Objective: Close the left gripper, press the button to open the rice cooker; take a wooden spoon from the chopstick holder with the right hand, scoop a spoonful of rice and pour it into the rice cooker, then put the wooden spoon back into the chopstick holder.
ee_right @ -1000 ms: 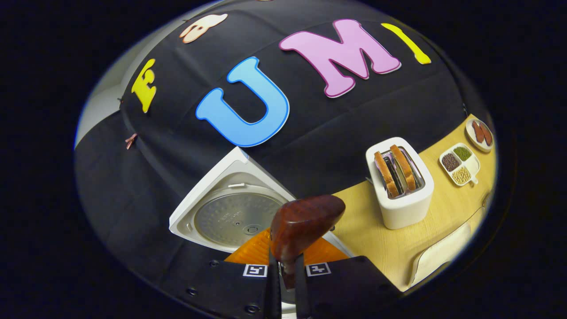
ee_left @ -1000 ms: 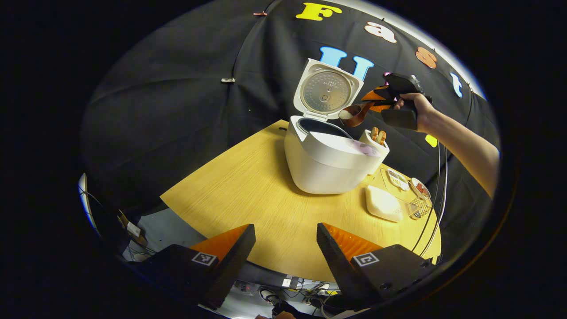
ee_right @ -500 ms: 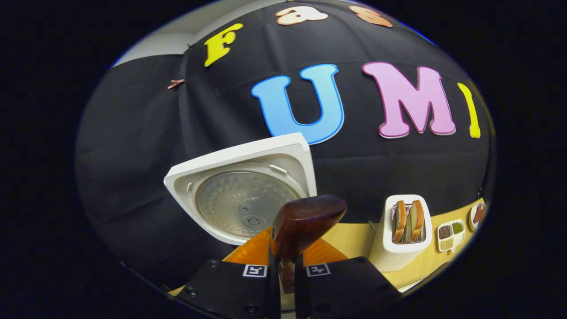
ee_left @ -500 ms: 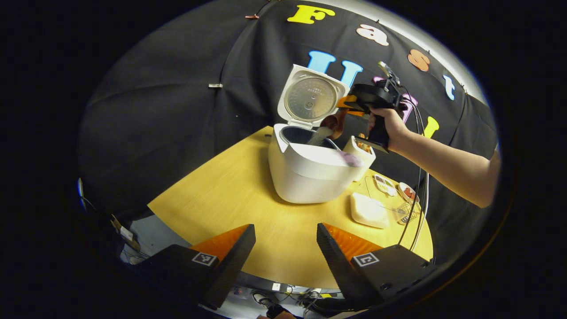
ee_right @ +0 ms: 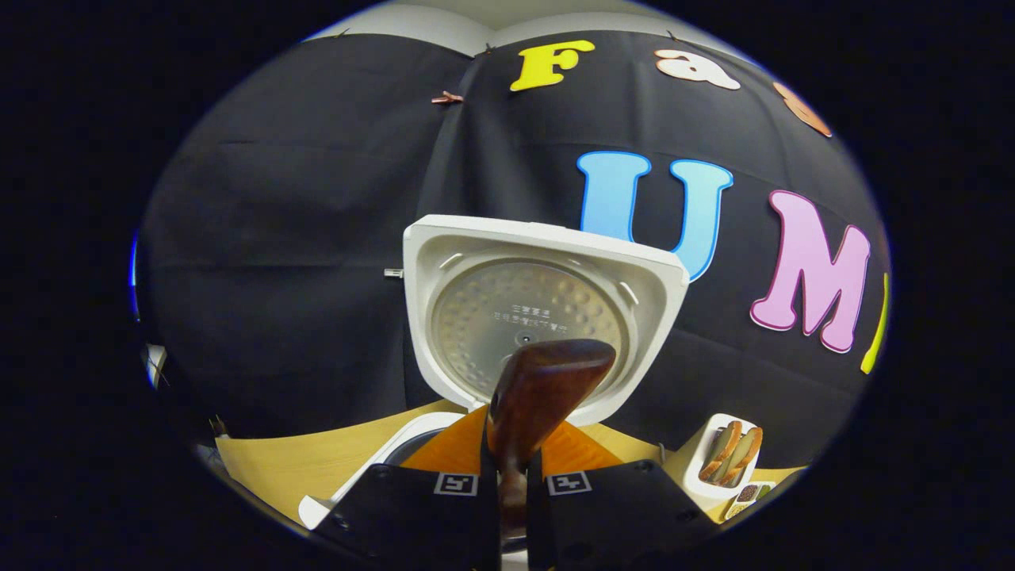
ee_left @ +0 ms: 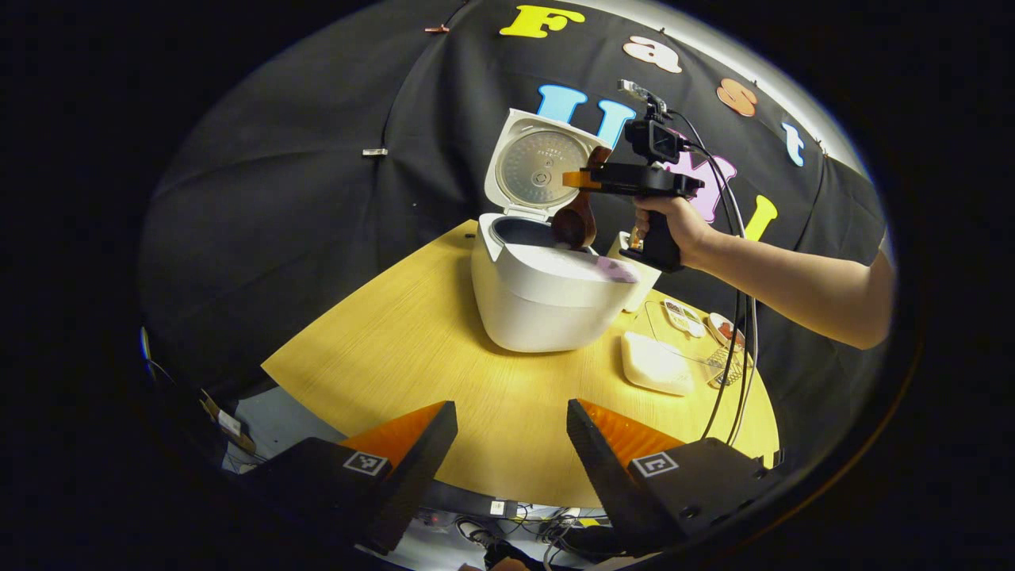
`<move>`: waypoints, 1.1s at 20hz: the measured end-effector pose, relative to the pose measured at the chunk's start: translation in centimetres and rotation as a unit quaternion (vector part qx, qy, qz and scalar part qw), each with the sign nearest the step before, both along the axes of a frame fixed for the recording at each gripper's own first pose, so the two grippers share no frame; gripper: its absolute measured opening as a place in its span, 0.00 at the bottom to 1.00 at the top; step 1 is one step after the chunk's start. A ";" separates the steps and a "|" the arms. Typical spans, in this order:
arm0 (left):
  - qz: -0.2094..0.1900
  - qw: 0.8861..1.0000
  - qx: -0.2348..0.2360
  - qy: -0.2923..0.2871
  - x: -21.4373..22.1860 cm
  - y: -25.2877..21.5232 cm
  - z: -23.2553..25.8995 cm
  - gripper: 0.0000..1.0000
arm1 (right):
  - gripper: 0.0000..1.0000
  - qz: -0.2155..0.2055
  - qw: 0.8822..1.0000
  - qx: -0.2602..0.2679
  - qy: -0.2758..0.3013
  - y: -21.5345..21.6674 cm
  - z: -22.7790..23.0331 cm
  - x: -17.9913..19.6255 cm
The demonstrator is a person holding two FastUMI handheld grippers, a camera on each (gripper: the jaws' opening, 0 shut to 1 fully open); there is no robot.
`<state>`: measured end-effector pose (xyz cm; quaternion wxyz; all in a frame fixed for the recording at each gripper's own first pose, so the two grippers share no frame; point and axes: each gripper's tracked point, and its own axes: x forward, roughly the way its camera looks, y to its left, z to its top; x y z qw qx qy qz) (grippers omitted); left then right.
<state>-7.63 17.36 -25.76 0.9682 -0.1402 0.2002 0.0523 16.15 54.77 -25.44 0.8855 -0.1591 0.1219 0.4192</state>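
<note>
In the left gripper view the white rice cooker point(ee_left: 545, 297) sits at centre frame on the pale wooden table point(ee_left: 412, 349), its square lid point(ee_left: 539, 162) raised. Just right of the lid, a hand point(ee_left: 674, 230) holds the right gripper point(ee_left: 583, 178) clamped on a dark brown wooden spoon point(ee_left: 575, 222) — the bowl hangs tilted down over the cooker's open pot. At the bottom of the frame the left gripper point(ee_left: 511, 432) hovers with its fingers spread, gripping nothing.

In the right gripper view the fingers pinch the spoon handle at bottom centre — a white toaster with bread slices point(ee_right: 725, 464) shows lower right
</note>
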 end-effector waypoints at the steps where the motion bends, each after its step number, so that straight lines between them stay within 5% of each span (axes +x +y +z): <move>1: 0.002 1.000 0.001 -0.001 0.0 0.1 0.2 0.96 | 0.17 0.005 1.000 -0.001 0.001 0.1 -0.1 -0.3; 6: 0.003 1.000 0.012 -0.011 0.6 -0.5 0.8 0.96 | 0.17 0.018 1.000 -0.001 -0.002 0.2 0.3 -1.2; 12: -0.011 0.998 0.046 -0.029 1.3 -2.2 2.6 0.96 | 0.13 -0.021 0.996 0.077 0.044 -3.0 5.4 -0.7; 22: -0.069 0.995 0.051 -0.050 3.8 -9.2 4.4 0.96 | 0.17 -0.158 0.974 0.153 0.060 -21.7 13.5 2.6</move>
